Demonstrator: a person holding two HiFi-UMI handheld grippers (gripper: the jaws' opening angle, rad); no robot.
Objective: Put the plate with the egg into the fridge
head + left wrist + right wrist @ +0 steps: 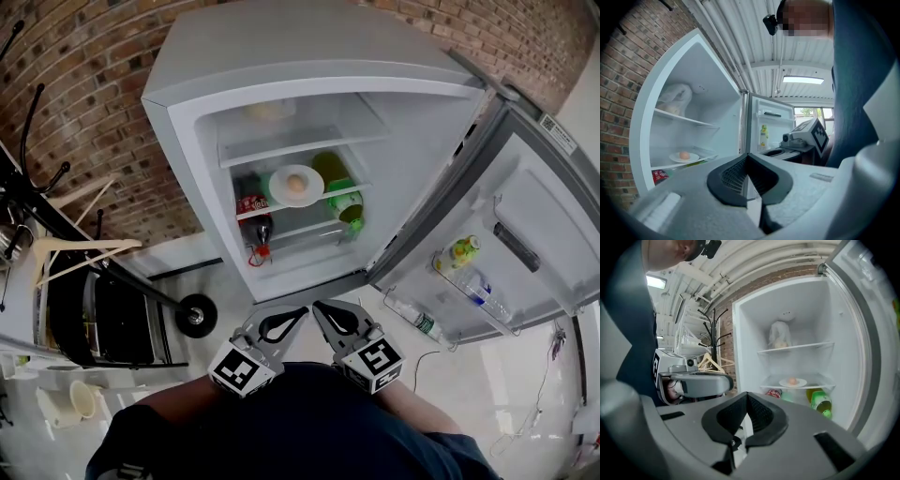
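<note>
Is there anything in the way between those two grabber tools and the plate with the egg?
Nothing visible. The plate with its egg sits inside the open fridge, and the left gripper and right gripper, both shut and empty, face it across open air.

Fridge door (539, 225) runs off the right edge. That pale bag (780, 335) up top: contents can't be made out. Red can (251, 204), print too small to read. The shelf (309, 201) under the plate (296, 186) covers part of the green bottle (345, 202) below.
</note>
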